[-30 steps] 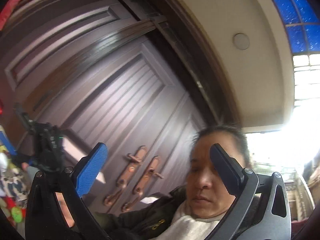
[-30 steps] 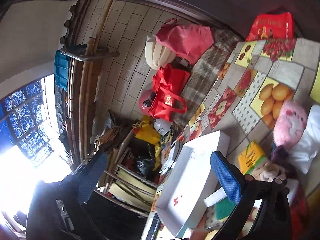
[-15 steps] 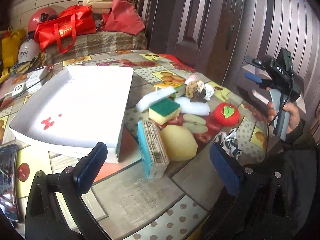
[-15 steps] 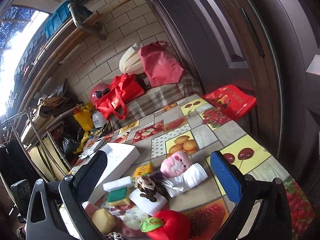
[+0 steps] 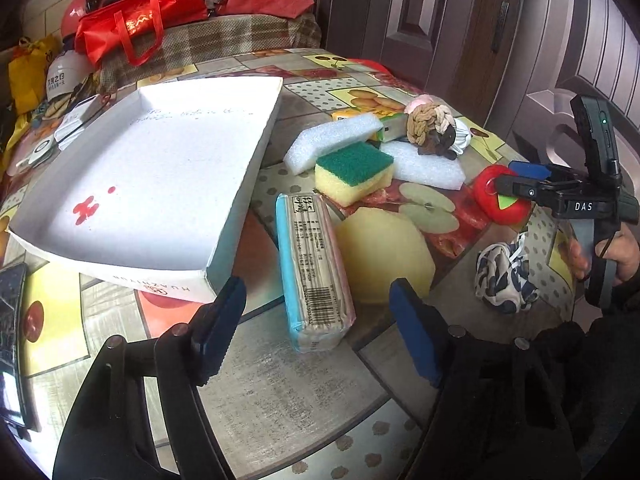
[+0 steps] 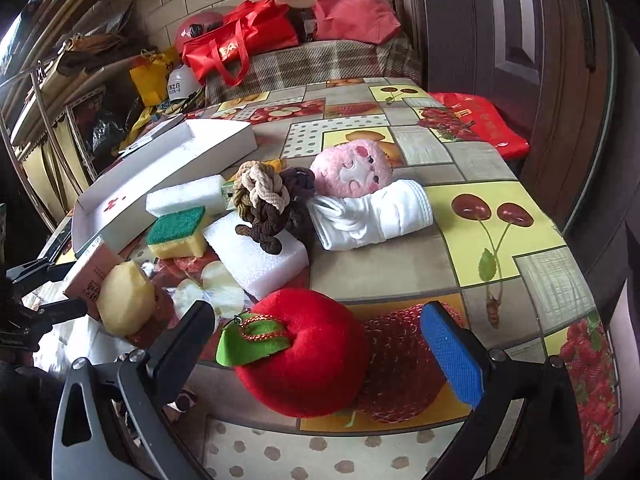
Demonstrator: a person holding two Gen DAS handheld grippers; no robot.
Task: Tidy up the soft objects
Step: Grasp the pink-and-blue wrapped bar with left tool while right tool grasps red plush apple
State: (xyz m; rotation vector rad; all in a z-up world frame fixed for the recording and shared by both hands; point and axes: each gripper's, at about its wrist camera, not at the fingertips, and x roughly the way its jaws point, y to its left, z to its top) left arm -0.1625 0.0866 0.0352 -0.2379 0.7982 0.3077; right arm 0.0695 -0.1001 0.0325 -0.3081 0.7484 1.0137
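**Soft things heaped beside one white tray**

One shallow white tray [image 5: 152,168] lies on the table, nothing soft in it. Beside it lie two white foam blocks [image 5: 336,140] [image 6: 256,252], one green-topped sponge [image 5: 352,172], one yellow sponge ball [image 5: 384,256], one wrapped pack [image 5: 312,264] with a barcode, one red plush apple [image 6: 304,352], one knotted brown-and-cream rope toy [image 6: 264,204] and one patterned cloth bundle [image 5: 504,276].

Only the right wrist view shows the pink plush face [image 6: 352,168] and the rolled white cloth [image 6: 372,216] touching it; only the left view shows the tray's whole floor and the bundle.

The left gripper [image 5: 316,316] has just been closing; its jaws stand apart around the near end of the pack, not pressing it. The right gripper [image 6: 320,340] stands wide, the apple between its jaws, untouched.

The table [image 6: 500,216] wears a fruit-print cloth. Behind are a dark wooden door [image 5: 440,20], red bags [image 6: 240,36] on a plaid seat, and a tiled wall.
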